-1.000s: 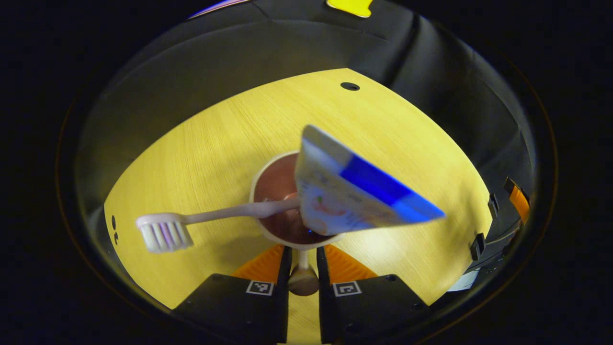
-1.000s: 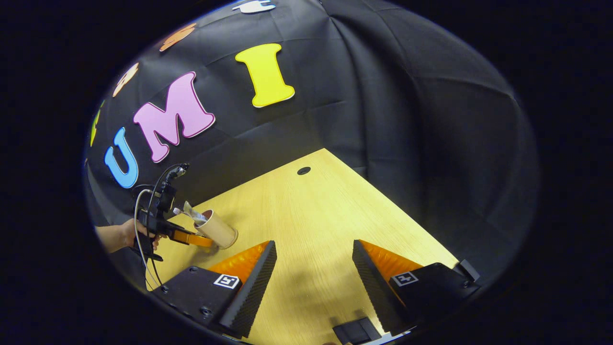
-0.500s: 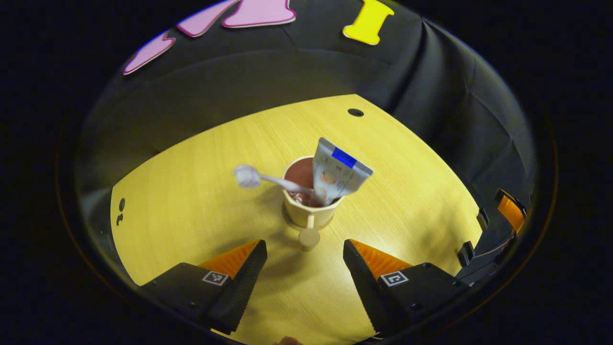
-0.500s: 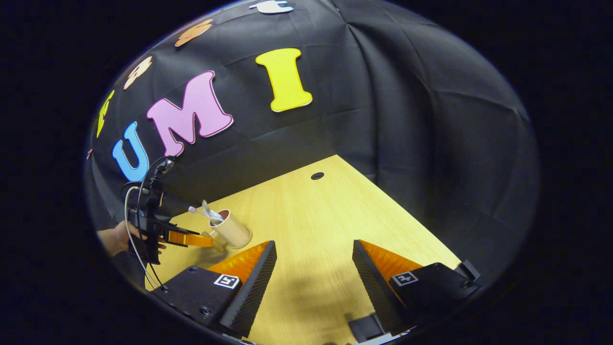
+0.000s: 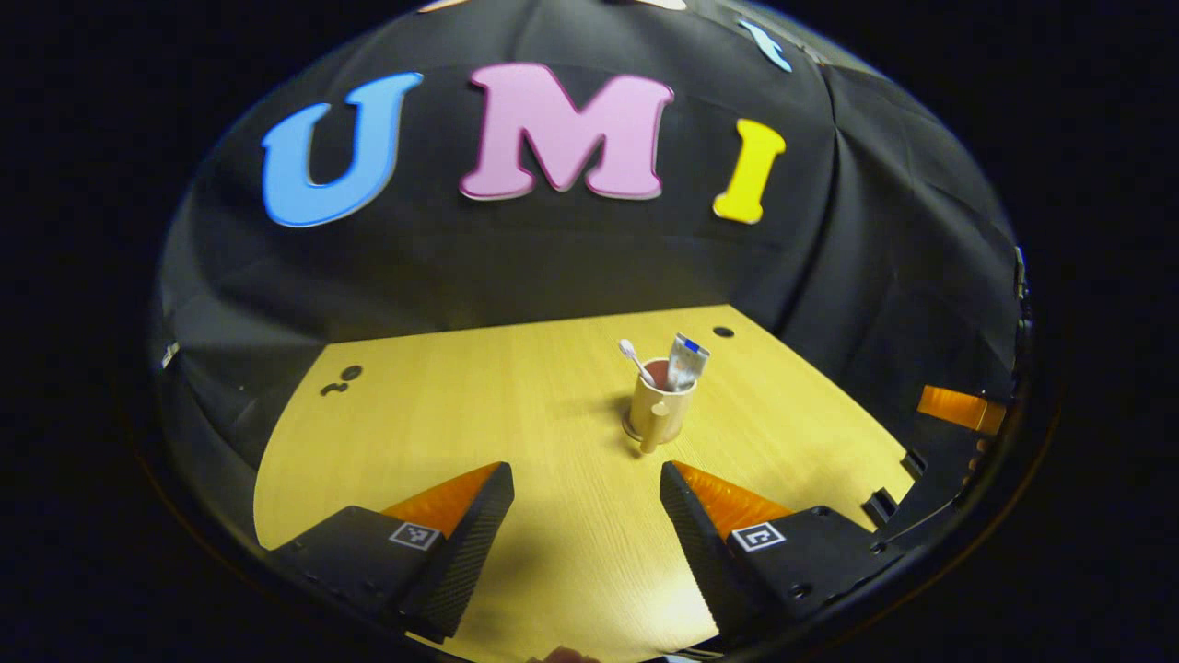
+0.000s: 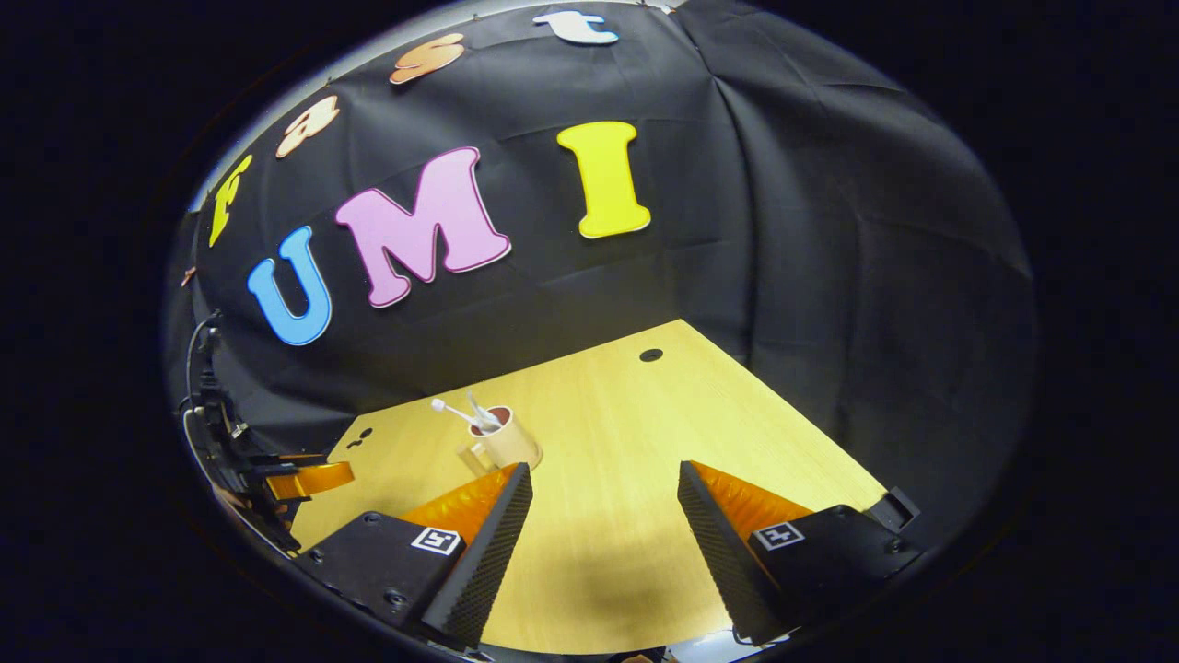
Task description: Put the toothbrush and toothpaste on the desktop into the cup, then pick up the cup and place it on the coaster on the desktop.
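Cup (image 5: 658, 411) stands upright on the desktop (image 5: 479, 405), centre-right of the left gripper view, w/ toothbrush (image 5: 636, 360) and toothpaste (image 5: 686, 361) both sticking out of its mouth; brush leans up-left, tube stands near vertical on the right. A slightly wider disc shows under the cup's base, prob. the coaster (image 5: 636, 431), but too small to be sure. Judging by that, the loading step looks done and the cup may already be sitting on target.

Left gripper (image 5: 586, 516): fingers spread wide, nothing between them, well apart from the cup. Cup lies straight ahead and a bit right of the gap's centreline, toward upper frame. Its handle (image 5: 652, 433) points back at the camera, i.e. toward this gripper, so the cup's grab axis lines up w/ the finger direction.

Right gripper (image 6: 603, 534): fingers also spread, empty. In the right gripper view the cup (image 6: 505, 442) sits left of centre, just above the tip of the frame-left finger, handle facing lower left, away from this gripper's gap. The other gripper shows at the far left edge of that frame.

Judgement: if the cup needs any more handling, left gripper is better placed, since the handle faces it and the approach is nearly straight; right would have to swing across to frame-left first. Tall tube and leaning brush make the load top-heavy, so a bump at the rim could tip it.
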